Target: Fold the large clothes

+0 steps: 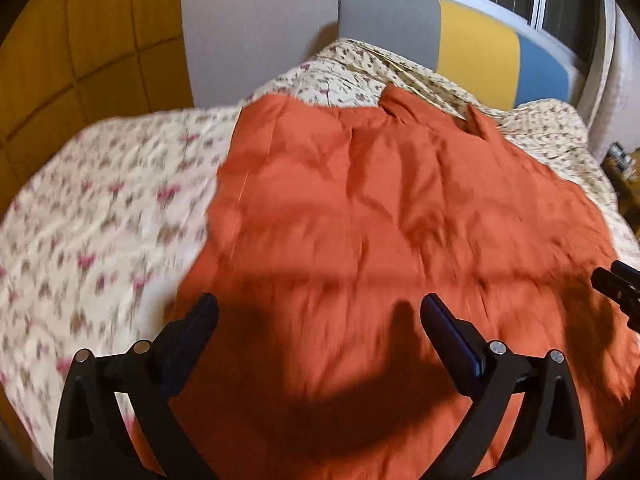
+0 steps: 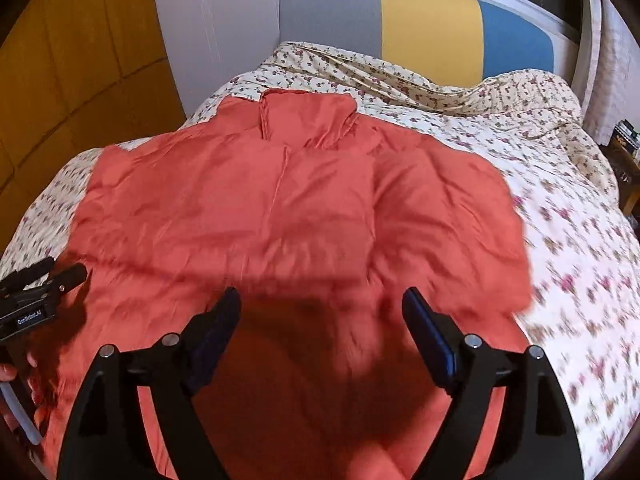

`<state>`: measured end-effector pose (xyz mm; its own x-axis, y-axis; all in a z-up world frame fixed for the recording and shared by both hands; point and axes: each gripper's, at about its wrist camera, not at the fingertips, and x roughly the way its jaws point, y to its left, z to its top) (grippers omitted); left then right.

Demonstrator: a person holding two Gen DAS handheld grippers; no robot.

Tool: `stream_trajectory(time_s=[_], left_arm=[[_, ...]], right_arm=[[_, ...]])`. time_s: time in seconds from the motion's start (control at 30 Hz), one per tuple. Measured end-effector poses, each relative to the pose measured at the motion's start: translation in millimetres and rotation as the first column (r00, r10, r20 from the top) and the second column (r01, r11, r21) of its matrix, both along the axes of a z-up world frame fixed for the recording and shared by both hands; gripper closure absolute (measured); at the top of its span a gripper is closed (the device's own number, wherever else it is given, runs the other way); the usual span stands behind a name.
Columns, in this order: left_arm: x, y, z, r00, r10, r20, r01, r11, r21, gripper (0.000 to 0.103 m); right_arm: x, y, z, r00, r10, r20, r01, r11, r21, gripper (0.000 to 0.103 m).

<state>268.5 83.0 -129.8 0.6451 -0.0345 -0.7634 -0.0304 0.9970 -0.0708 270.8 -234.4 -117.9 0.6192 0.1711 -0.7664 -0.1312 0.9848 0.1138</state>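
An orange padded jacket (image 1: pixel 380 208) (image 2: pixel 288 208) lies spread flat on the bed, its collar (image 2: pixel 308 120) toward the headboard. My left gripper (image 1: pixel 320 300) hovers open over the jacket's lower left part, with nothing between its fingers. My right gripper (image 2: pixel 322 294) hovers open over the lower middle of the jacket, also empty. The left gripper (image 2: pixel 60 270) appears at the left edge of the right wrist view, with a person's hand (image 2: pixel 12 372) behind it. The right gripper's fingertips (image 1: pixel 616 280) show at the right edge of the left wrist view.
The bed carries a cream floral bedspread (image 2: pixel 560 240) (image 1: pixel 100 220). A grey, yellow and blue headboard (image 2: pixel 432 28) stands at the far end under a window. A yellow wooden wardrobe (image 1: pixel 80 40) lines the left side. A small side table (image 2: pixel 628 160) stands at the far right.
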Motion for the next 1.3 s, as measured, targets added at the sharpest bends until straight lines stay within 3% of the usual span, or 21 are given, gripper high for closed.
stream_trajectory(time_s=[0.17,0.37,0.67,0.73,0.77,1.03,1.13,1.2,1.3], left_arm=[[-47,13,-10,0.999,0.017,-0.037,-0.019,0.999,-0.048,0.003],[-98,15,-4,1.0,0.013,0.021,-0.014,0.999,0.036,0.003],[-150,60,-4,0.994,0.084,0.065,-0.082,0.996,-0.034,0.003],[-161,68,-7,0.994,0.091,0.064,-0.087,0.995,-0.054,0.011],[-164,71,-8,0.994,0.091,0.058,-0.087,0.994,-0.064,0.021],[-189,71,-25,0.999,0.019,0.032,-0.012,0.975,-0.222,0.025],[-193,55,-28,0.999,-0.037,0.037,0.043,0.985,-0.167,0.024],[-192,49,-32,0.998,-0.061,0.02,0.063,0.987,-0.147,0.012],[-191,43,-33,0.997,-0.078,-0.007,0.077,0.99,-0.12,0.01]], right_arm=[[-45,-11,9,1.0,0.001,-0.003,-0.001,1.0,0.015,0.018],[-99,-32,14,1.0,-0.012,0.006,0.012,1.0,0.019,0.016],[-179,-102,4,0.988,-0.149,-0.039,0.151,0.987,0.053,0.016],[-195,-118,-1,0.981,-0.184,-0.06,0.187,0.981,0.045,0.016],[-201,-125,-3,0.978,-0.199,-0.07,0.202,0.978,0.048,0.017],[-230,-150,-30,0.963,-0.203,-0.174,0.236,0.952,0.196,0.029],[-229,-150,-36,0.958,-0.208,-0.195,0.255,0.93,0.264,0.037],[-228,-144,-35,0.964,-0.182,-0.191,0.233,0.928,0.29,0.051],[-231,-138,-33,0.972,-0.154,-0.178,0.202,0.936,0.29,0.065]])
